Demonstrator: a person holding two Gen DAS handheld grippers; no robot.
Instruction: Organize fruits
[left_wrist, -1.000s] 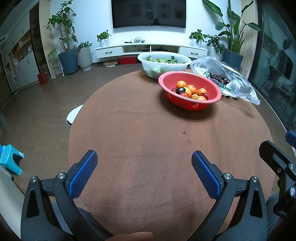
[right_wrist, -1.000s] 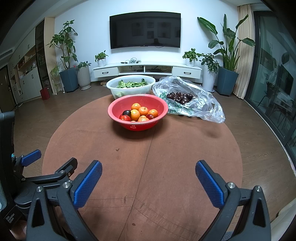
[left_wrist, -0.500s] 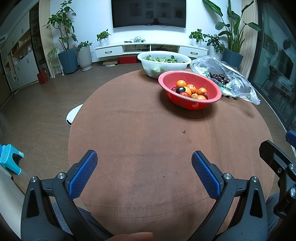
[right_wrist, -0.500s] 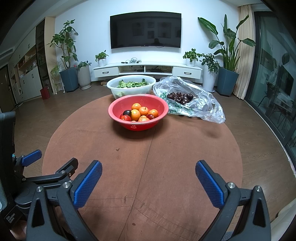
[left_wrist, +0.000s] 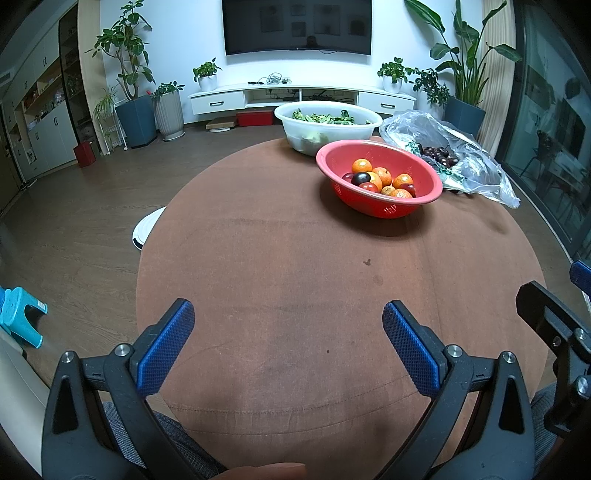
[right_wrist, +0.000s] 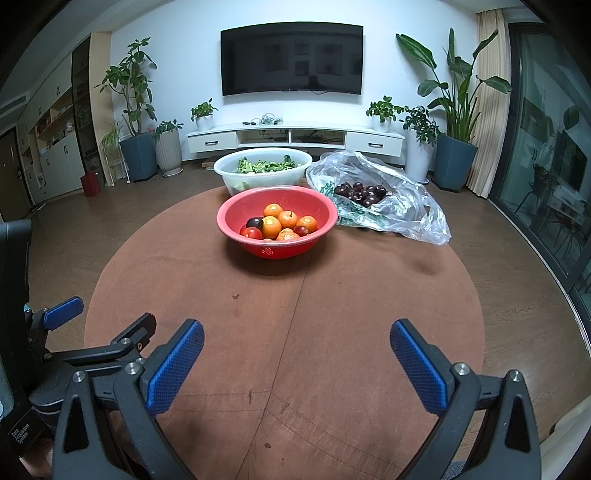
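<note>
A red colander bowl holds several oranges, a red tomato and dark plums at the far side of the round brown table. A clear plastic bag with dark cherries lies to its right. My left gripper is open and empty over the near table edge. My right gripper is open and empty, also near the front edge, far from the bowl.
A white basin of green leaves stands behind the red bowl. The brown table spreads between grippers and bowl. A white round object sits on the floor left of the table. A blue stool is at far left.
</note>
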